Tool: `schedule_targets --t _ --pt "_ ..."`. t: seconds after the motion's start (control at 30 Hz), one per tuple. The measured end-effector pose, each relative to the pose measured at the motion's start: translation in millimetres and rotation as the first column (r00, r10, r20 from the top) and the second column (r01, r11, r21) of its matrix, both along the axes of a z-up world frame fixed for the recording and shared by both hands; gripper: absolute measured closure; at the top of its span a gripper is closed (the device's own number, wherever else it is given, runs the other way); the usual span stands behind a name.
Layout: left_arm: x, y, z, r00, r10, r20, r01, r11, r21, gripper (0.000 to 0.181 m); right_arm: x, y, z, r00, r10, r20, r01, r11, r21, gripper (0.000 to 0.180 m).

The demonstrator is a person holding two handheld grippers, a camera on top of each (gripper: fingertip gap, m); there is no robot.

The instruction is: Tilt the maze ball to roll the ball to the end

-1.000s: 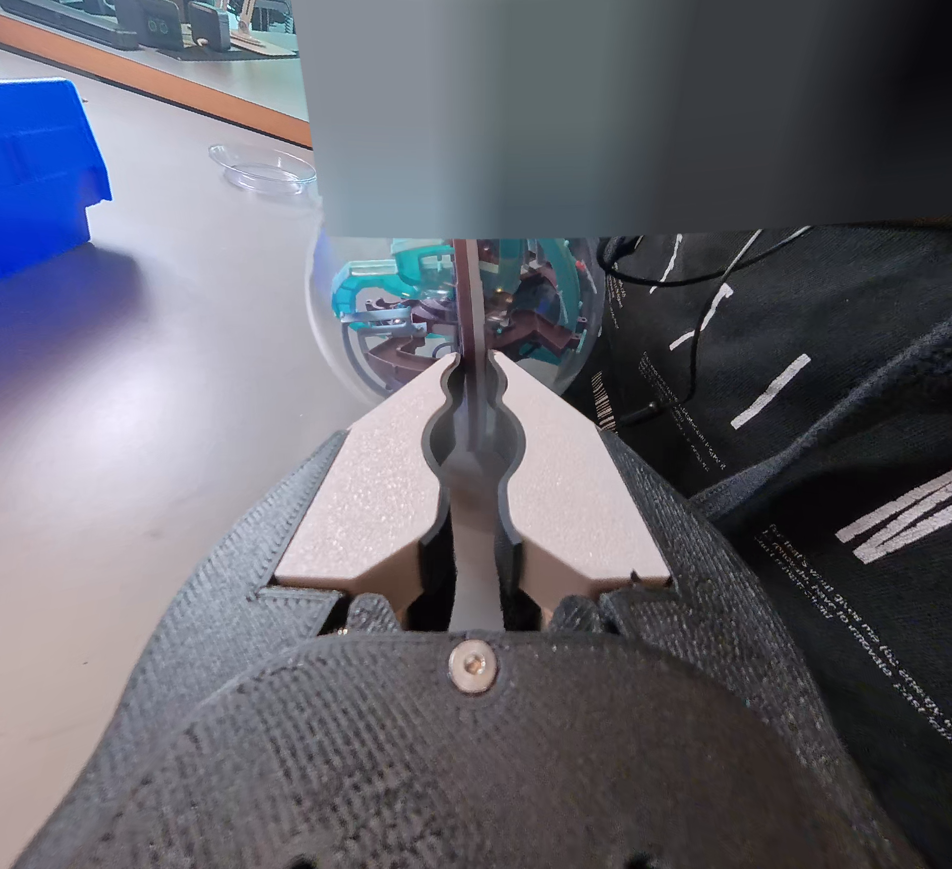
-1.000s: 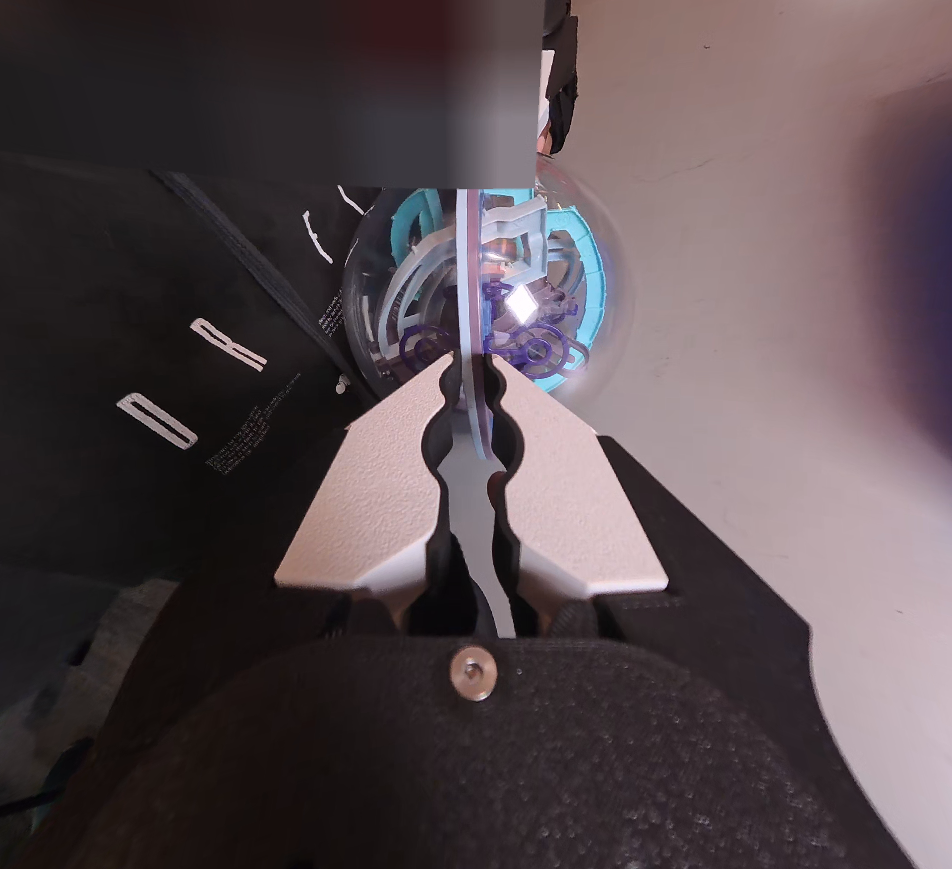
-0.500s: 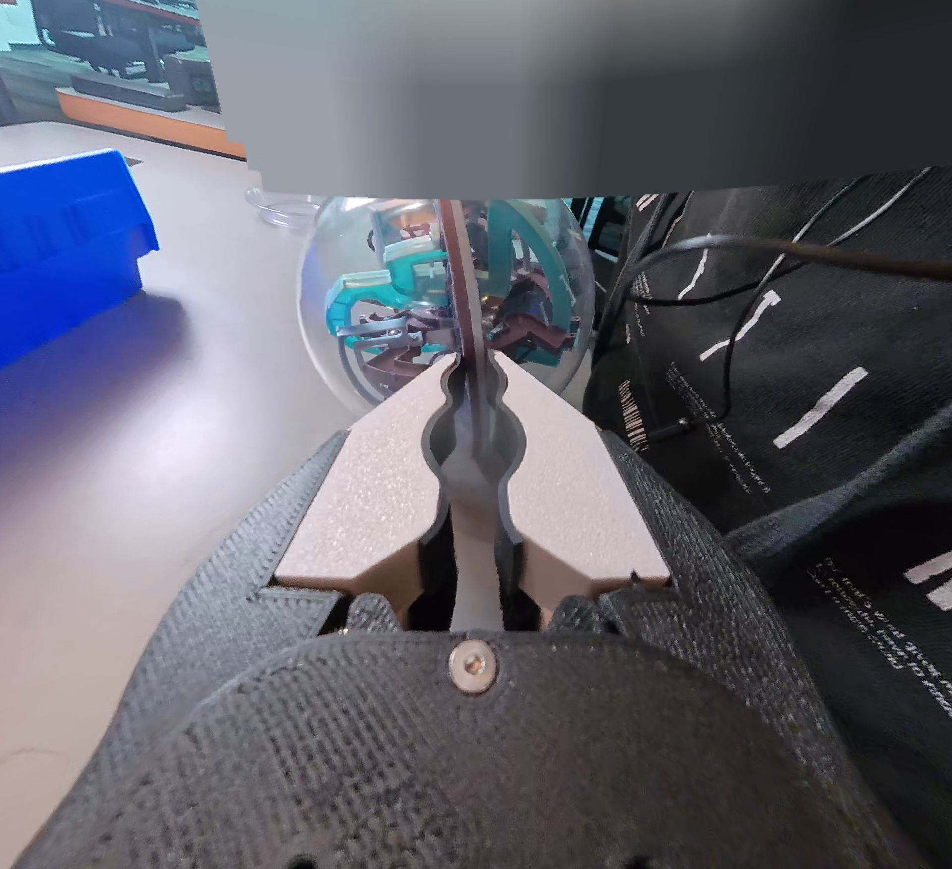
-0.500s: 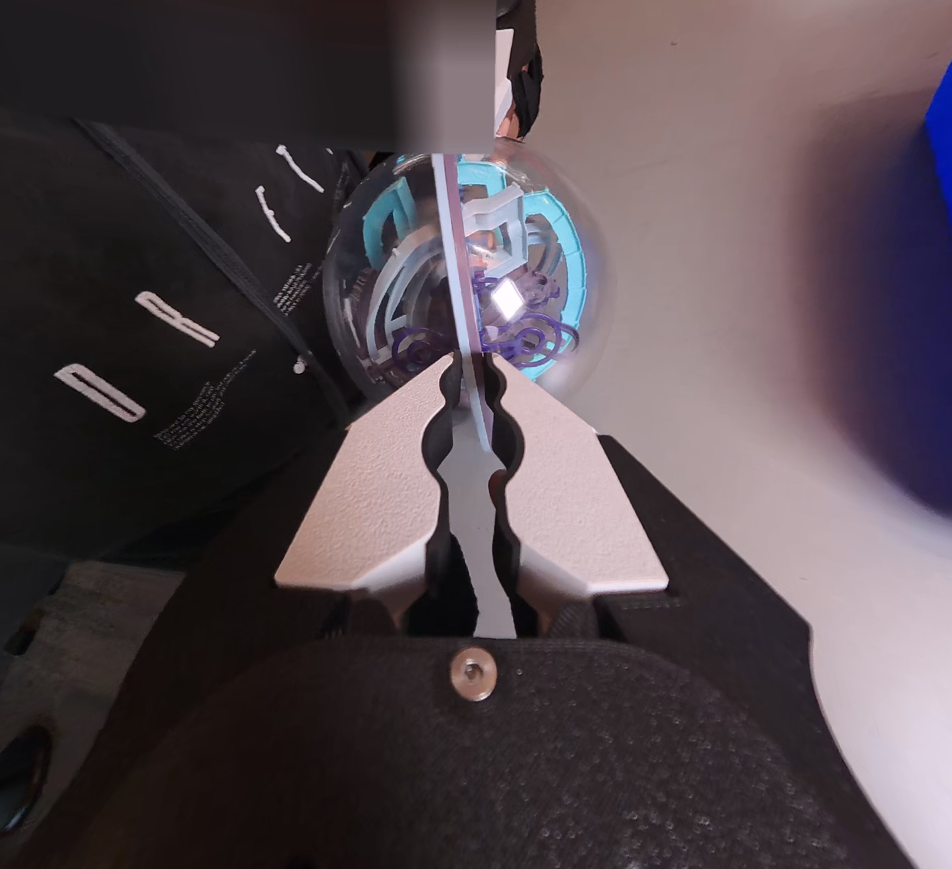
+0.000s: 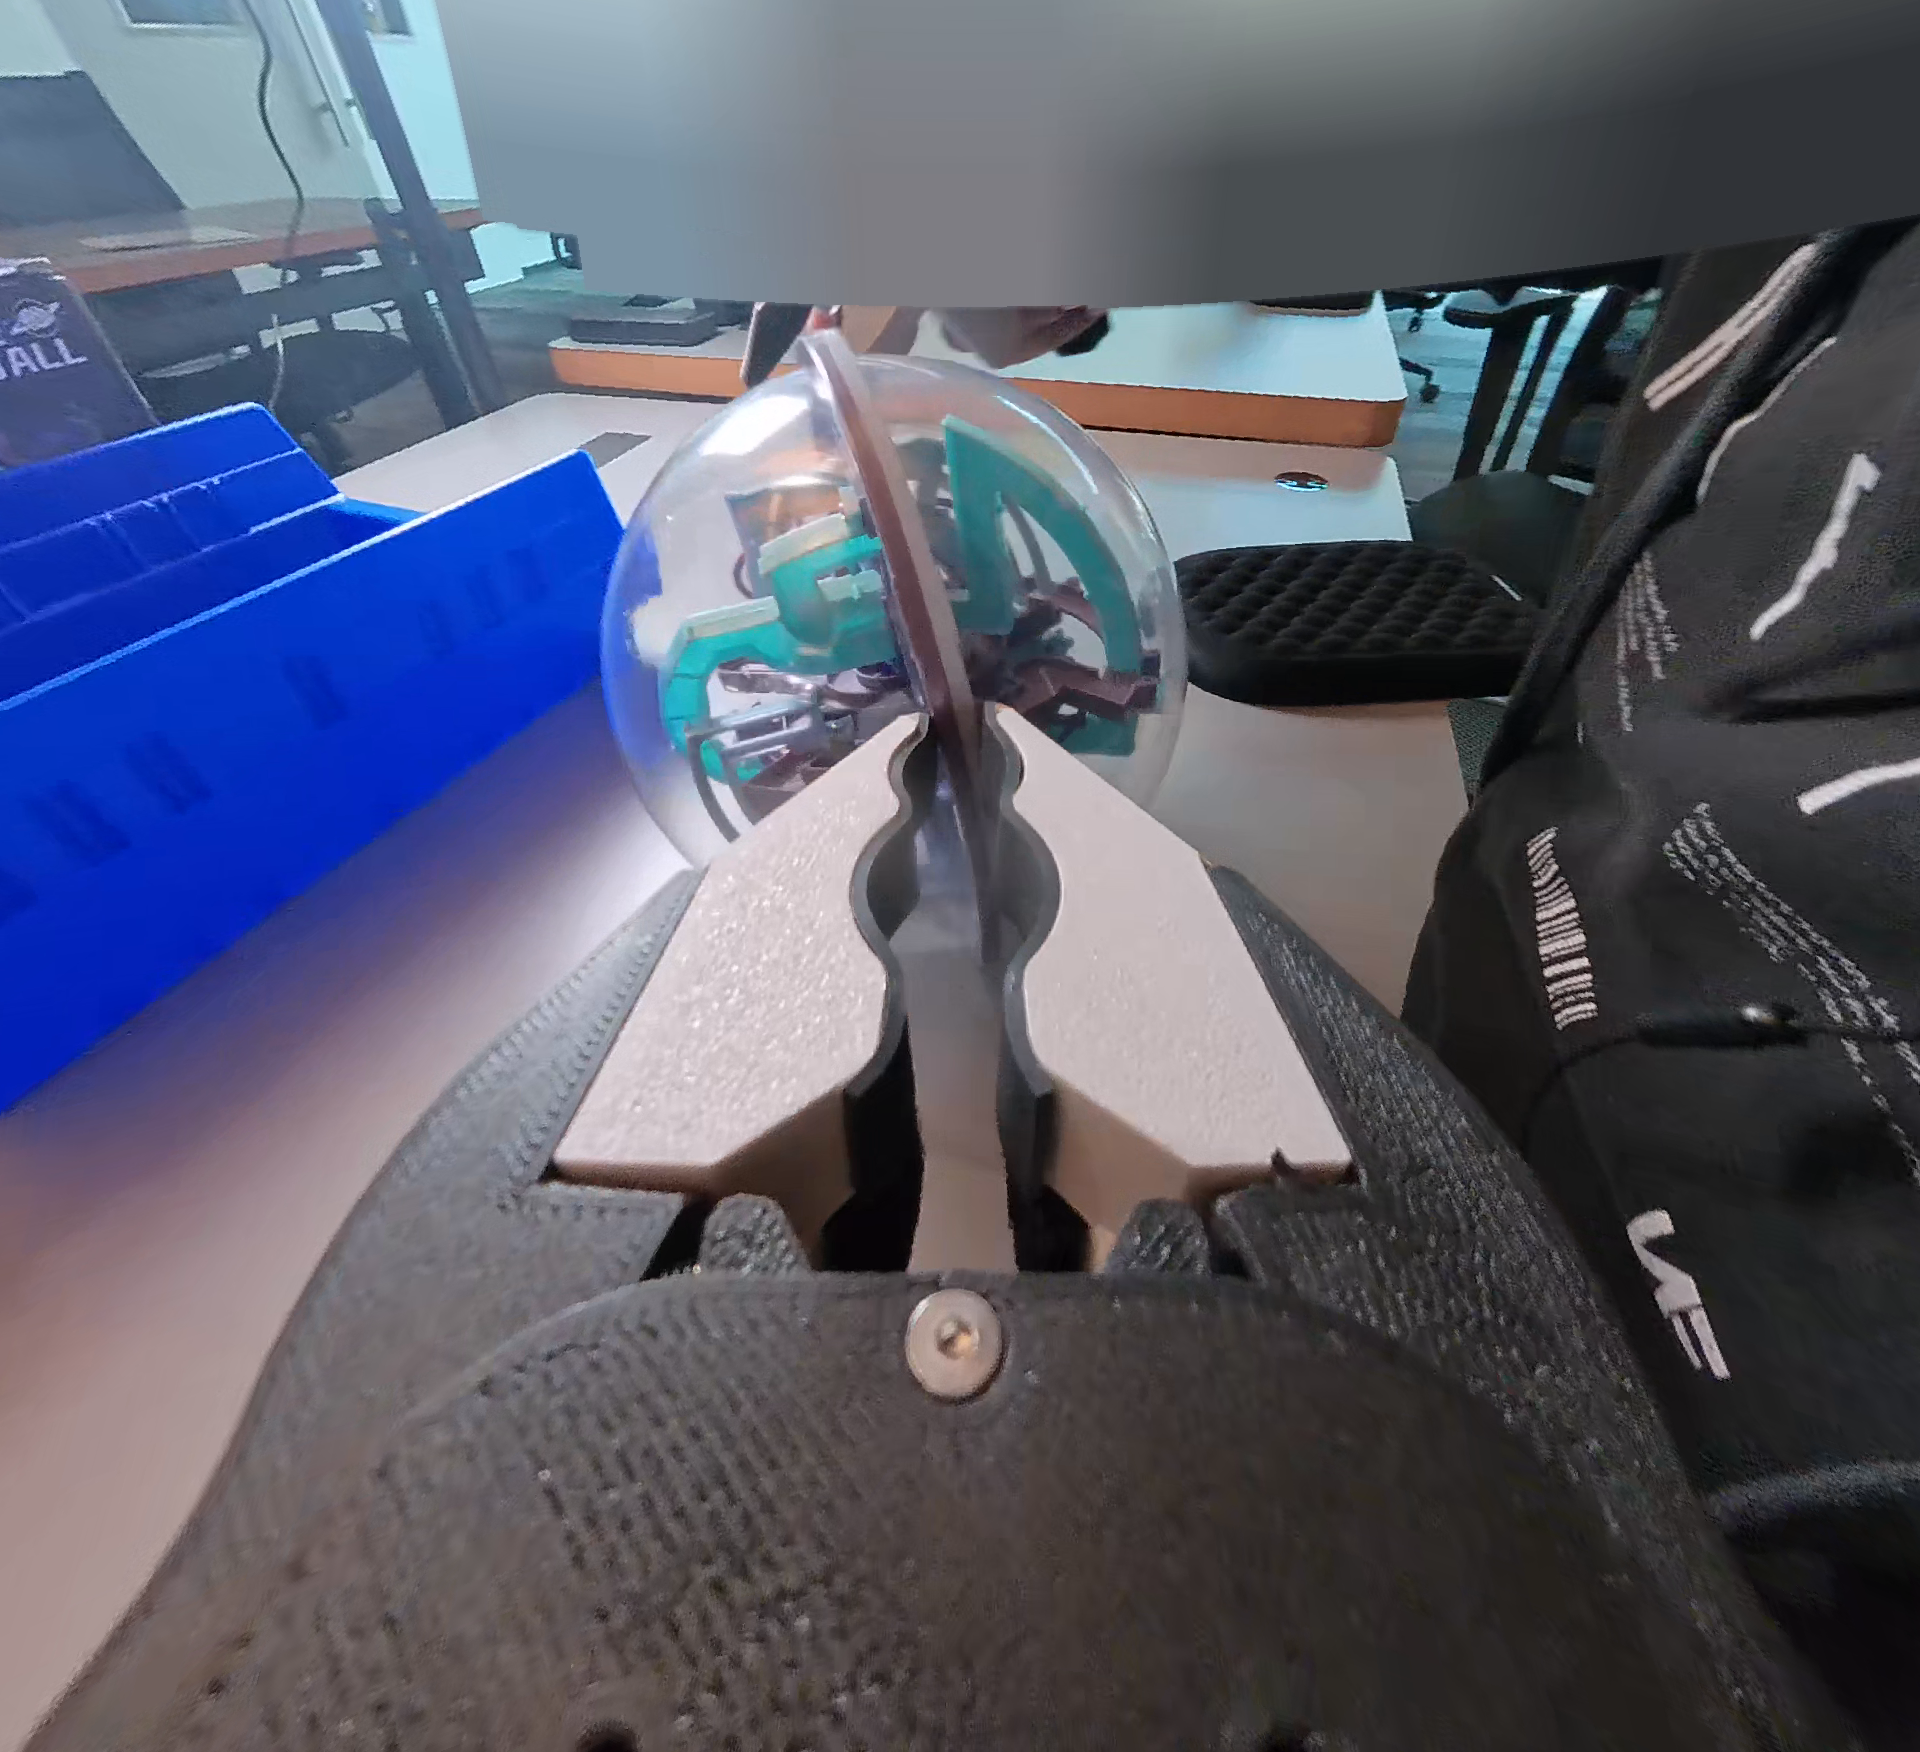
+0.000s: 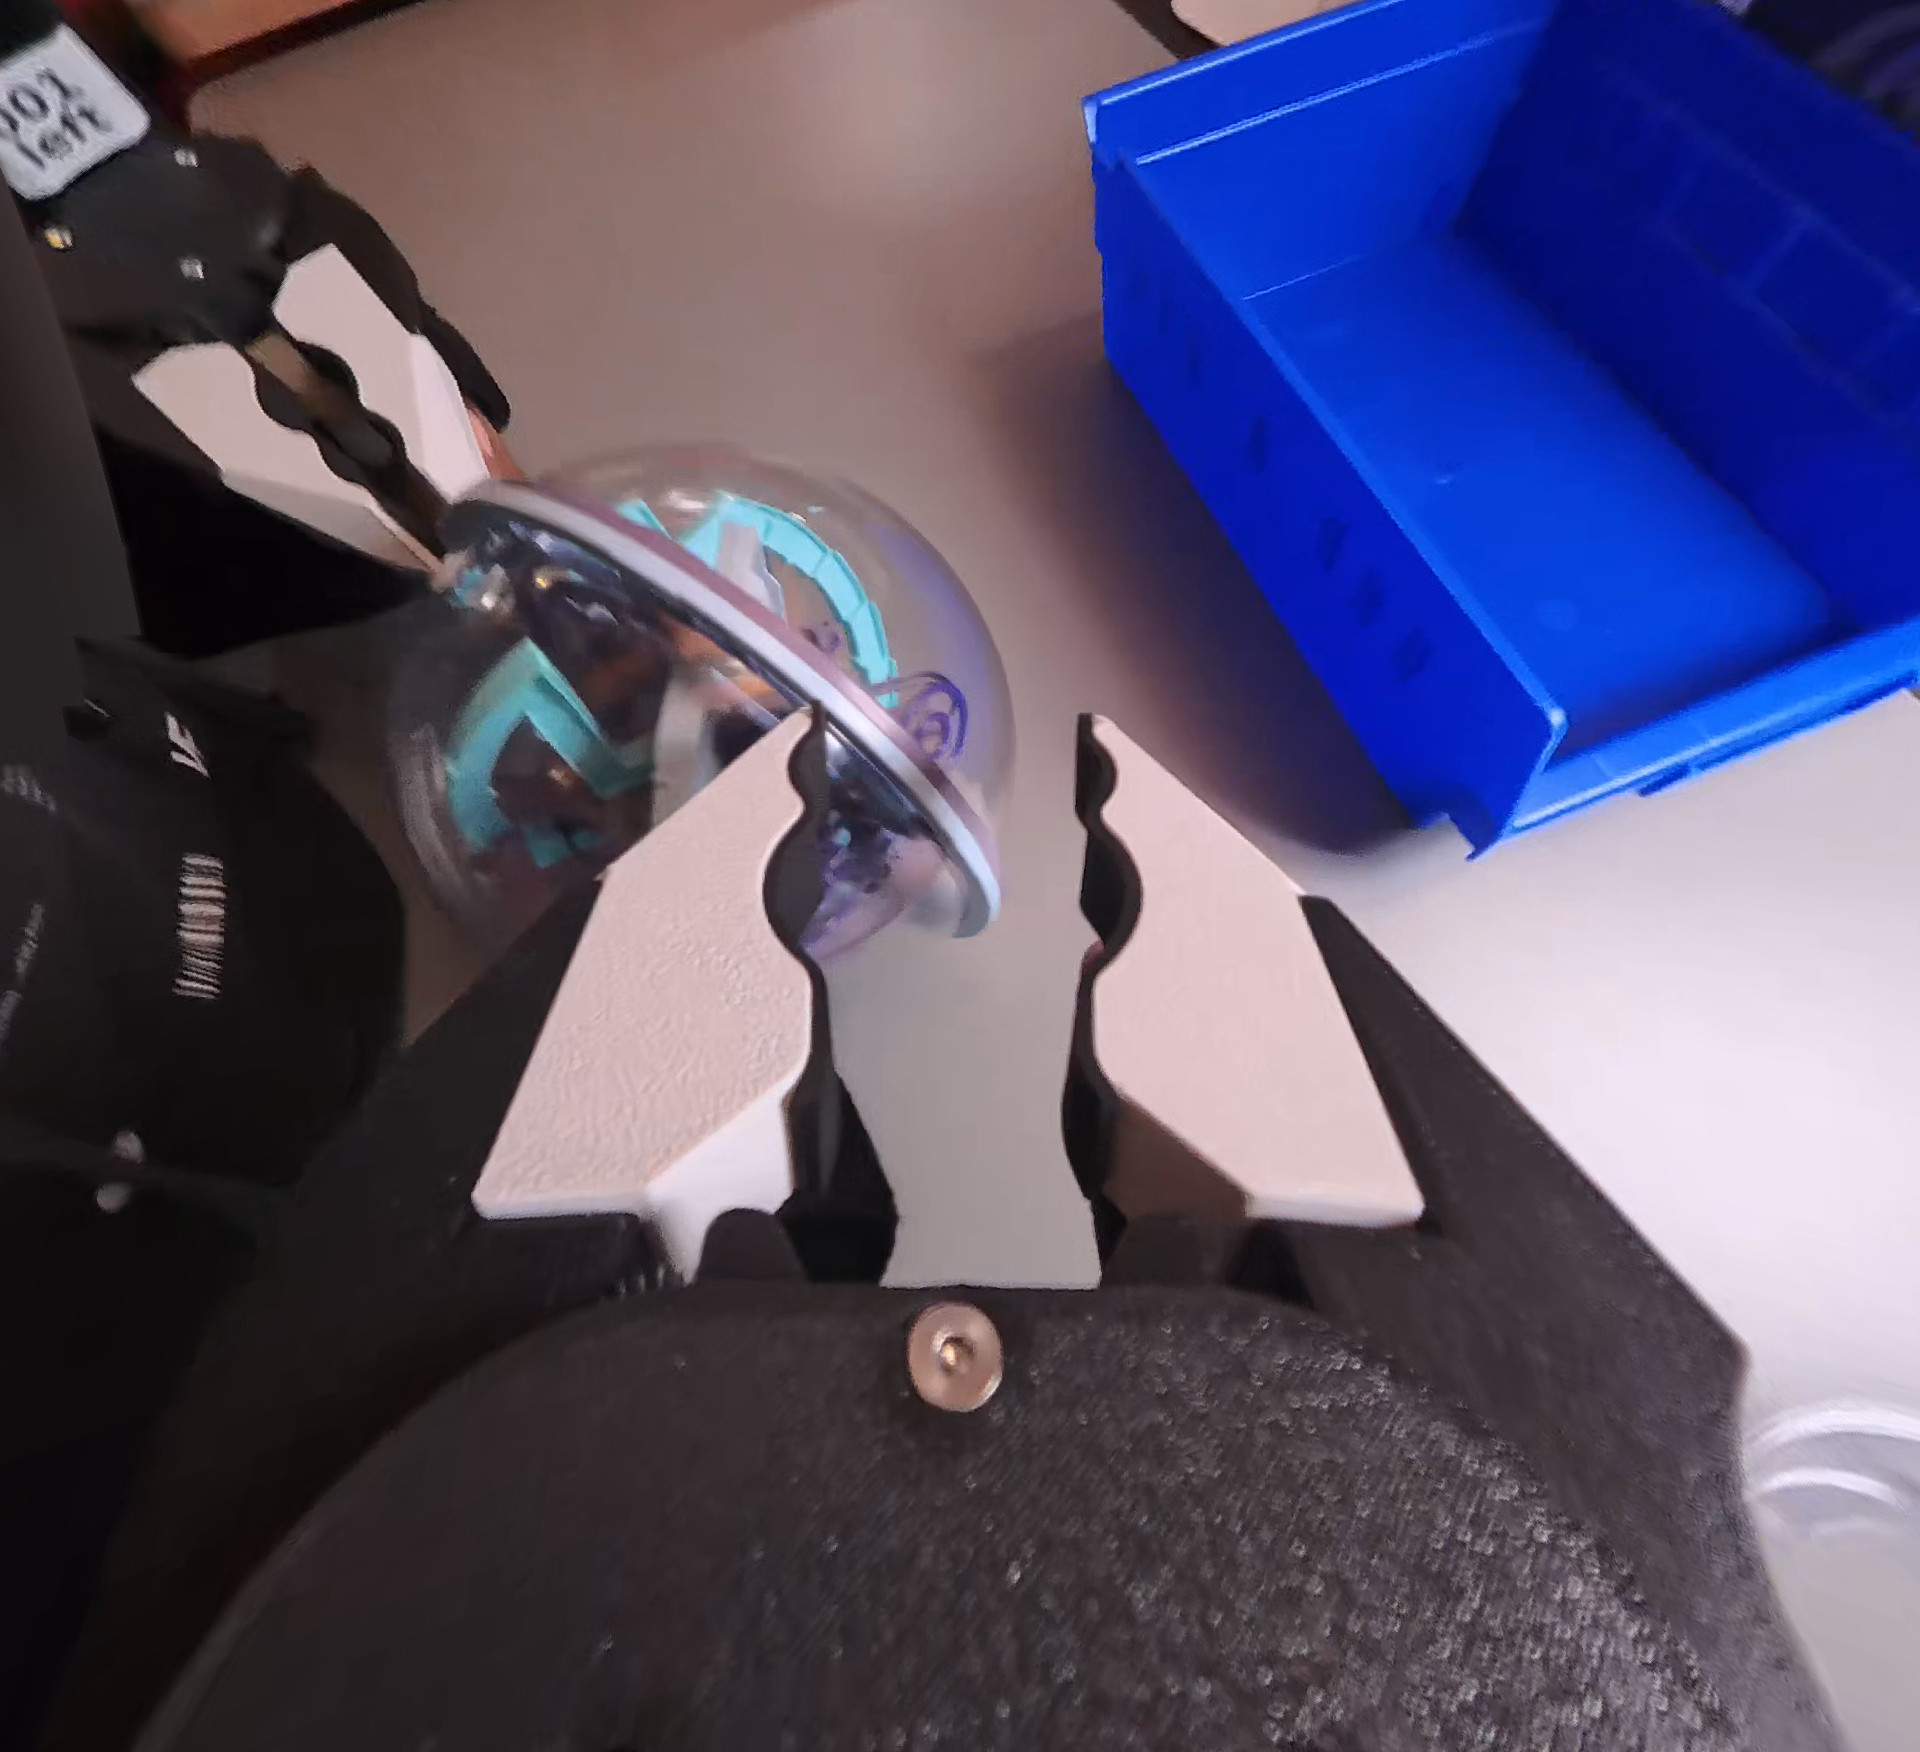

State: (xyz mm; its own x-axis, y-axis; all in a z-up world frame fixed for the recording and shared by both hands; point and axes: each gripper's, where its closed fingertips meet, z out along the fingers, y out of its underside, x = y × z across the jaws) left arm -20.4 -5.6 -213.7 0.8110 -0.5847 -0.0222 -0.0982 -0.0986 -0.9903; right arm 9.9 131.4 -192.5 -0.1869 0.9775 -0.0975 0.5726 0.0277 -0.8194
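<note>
only left tongs (image 5: 951, 726) on maze ball (image 5: 894, 601)

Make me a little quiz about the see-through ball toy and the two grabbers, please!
1. True or false: the right gripper is clamped on the maze ball.
2. Which gripper grips the ball's flat ring: A left, B right?
3. What colour is the bin beside the ball?

Key: 1 false, its jaws are open and the ring's edge sits loose between them. 2 A, the left gripper is shut on it. 3 blue.
</note>
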Motion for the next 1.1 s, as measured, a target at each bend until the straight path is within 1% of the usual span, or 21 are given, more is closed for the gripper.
schedule_targets --t 0.07,0.1,0.17,0.23,0.3,0.37,0.57,0.6,0.7,0.87,0.93,1.03,1.1 --pt "3.7 -0.2 1.0 1.0 0.006 0.005 -0.006 1.0 -0.002 0.175 7.1 -11.9 8.1 0.998 -0.056 0.015 0.056 0.998 -0.014 0.12" --pt "5.9 -0.3 1.4 1.0 0.008 0.01 -0.008 1.0 -0.003 0.175 11.7 -20.2 10.2 0.997 -0.073 0.032 0.074 0.997 -0.023 0.109" --pt "9.2 -0.3 1.8 1.0 0.018 0.023 -0.018 1.0 -0.01 0.175 20.1 -32.8 11.0 0.993 -0.102 0.064 0.102 0.995 0.009 0.1" --pt "11.4 -0.7 0.6 0.998 0.023 0.053 -0.022 0.999 -0.025 0.175 24.2 -37.9 15.7 0.991 -0.12 0.063 0.115 0.991 0.071 0.1" --pt "9.9 0.2 -1.1 0.996 0.038 0.086 -0.034 0.998 -0.044 0.175 26.6 -44.6 22.1 0.99 -0.119 0.076 0.114 0.991 0.069 0.102" --pt "7.8 1.1 -1.1 0.993 0.06 0.1 -0.055 0.997 -0.056 0.175 29.0 -51.1 23.8 0.988 -0.111 0.106 0.103 0.992 0.077 0.099" --pt "12.0 1.7 -6.3 0.987 0.063 0.15 -0.047 0.993 -0.113 0.175 29.7 -63.4 -7.1 0.967 -0.095 0.236 0.075 0.993 0.092 0.085" --pt "13.9 1.1 -6.1 0.988 0.056 0.144 -0.04 0.993 -0.108 0.175 28.8 -63.8 -11.5 0.964 -0.088 0.25 0.064 0.993 0.103 0.079" --pt "19.1 -1.2 -4.2 0.992 0.027 0.121 -0.016 0.996 -0.093 0.175 25.3 -64.7 -14.7 0.962 -0.063 0.264 0.035 0.993 0.11 0.073" --pt "37.6 -8.5 -2.3 0.992 -0.087 0.093 0.094 0.993 -0.073 0.175 24.7 -67.1 -23.6 0.943 0.007 0.331 -0.055 0.99 0.133 0.059" --pt "42.9 -9.1 -1.6 0.99 -0.115 0.083 0.12 0.991 -0.064 0.177 23.8 -67.2 -25.9 0.933 0.04 0.357 -0.098 0.985 0.144 0.056" --pt "53.5 -14.8 -3.6 0.976 -0.199 0.087 0.207 0.975 -0.085 0.178 25.3 -70.2 -29.3 0.91 0.117 0.398 -0.197 0.966 0.166 0.053" --pt "58.8 -21.3 -2.4 0.963 -0.257 0.076 0.262 0.962 -0.072 0.175 26.1 -70.7 -30.6 0.893 0.16 0.421 -0.252 0.953 0.171 0.053"
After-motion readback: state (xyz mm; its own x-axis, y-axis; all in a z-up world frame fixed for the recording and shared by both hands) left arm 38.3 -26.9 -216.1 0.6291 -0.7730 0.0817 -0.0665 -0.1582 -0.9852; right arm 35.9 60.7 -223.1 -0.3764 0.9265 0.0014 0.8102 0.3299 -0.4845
